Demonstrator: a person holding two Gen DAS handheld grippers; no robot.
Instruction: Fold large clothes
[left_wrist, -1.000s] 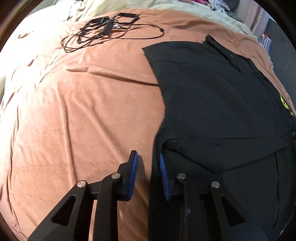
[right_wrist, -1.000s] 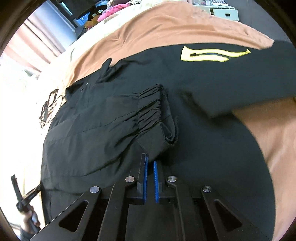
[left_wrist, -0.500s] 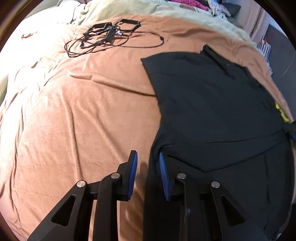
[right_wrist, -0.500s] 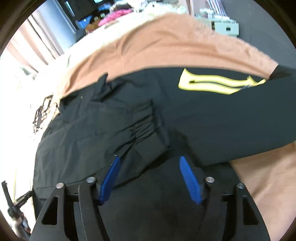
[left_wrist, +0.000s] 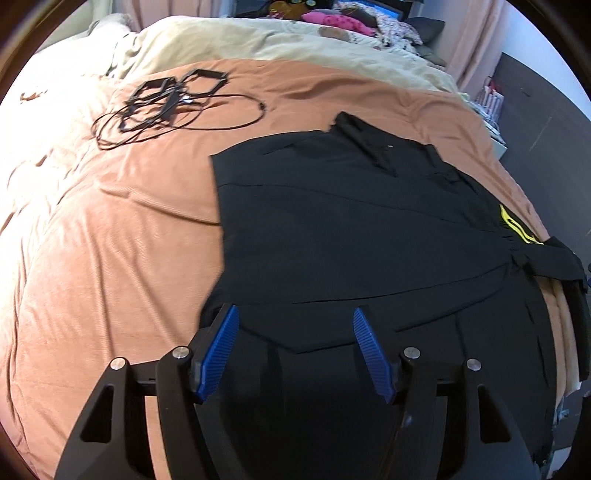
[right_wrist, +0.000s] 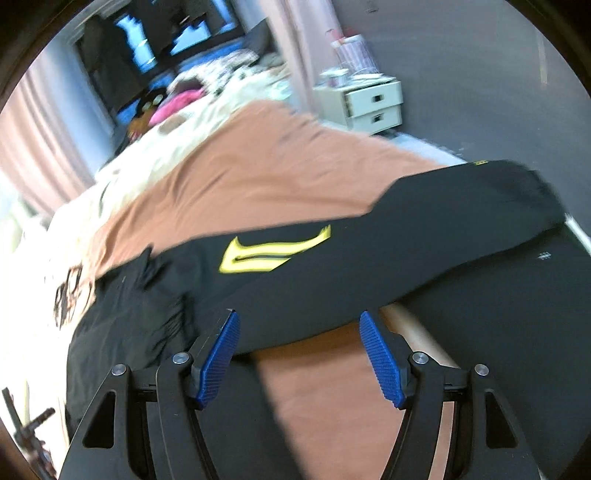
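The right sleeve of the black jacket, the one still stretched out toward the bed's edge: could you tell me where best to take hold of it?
Probably near its cuff end. The sleeve lies flat and straight across the brown cover, its end overhanging the bed's edge, so a pad could slip beneath. Come from the outer side with the right gripper, which is open and empty.

Bright daylight, right view motion-blurred

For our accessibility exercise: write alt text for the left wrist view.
A black garment lies spread flat on a brown bedspread, below the left gripper, whose jaws are opening with nothing pinched. A tangle of black cables lies farther up the bed.
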